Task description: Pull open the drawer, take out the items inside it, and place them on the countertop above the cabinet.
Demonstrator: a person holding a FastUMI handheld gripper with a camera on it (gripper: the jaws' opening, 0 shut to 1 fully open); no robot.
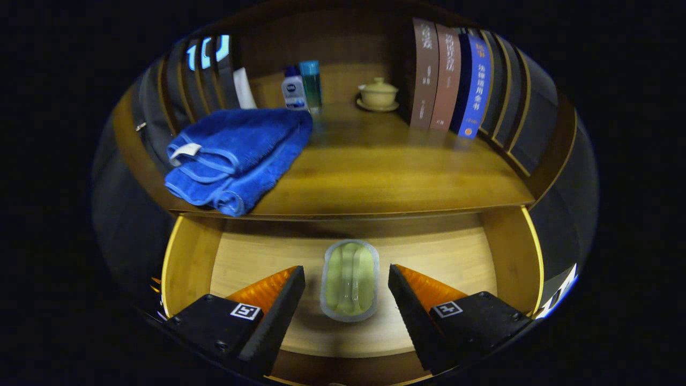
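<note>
Gripper view: tongs (347, 281) were spread wide, pinching nothing. Drawer (514, 252) was already pulled open. The clear container (349, 280) lay flat on the drawer floor, squarely between the fingers, touching neither. Its long axis ran straight ahead along the fingers, so the narrow width faced the closing direction. Tabletop (386, 177) sat beyond and above, blue towel (236, 155) ahead-left.

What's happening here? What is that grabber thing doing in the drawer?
A person is holding a gripper over an open wooden drawer. Its two fingers are spread apart, one on each side of a small clear oval container with a greenish inside, lying on the drawer floor; they are not squeezing it. On the countertop above sit a folded blue towel, two bottles, a lidded cup and some books.
</note>
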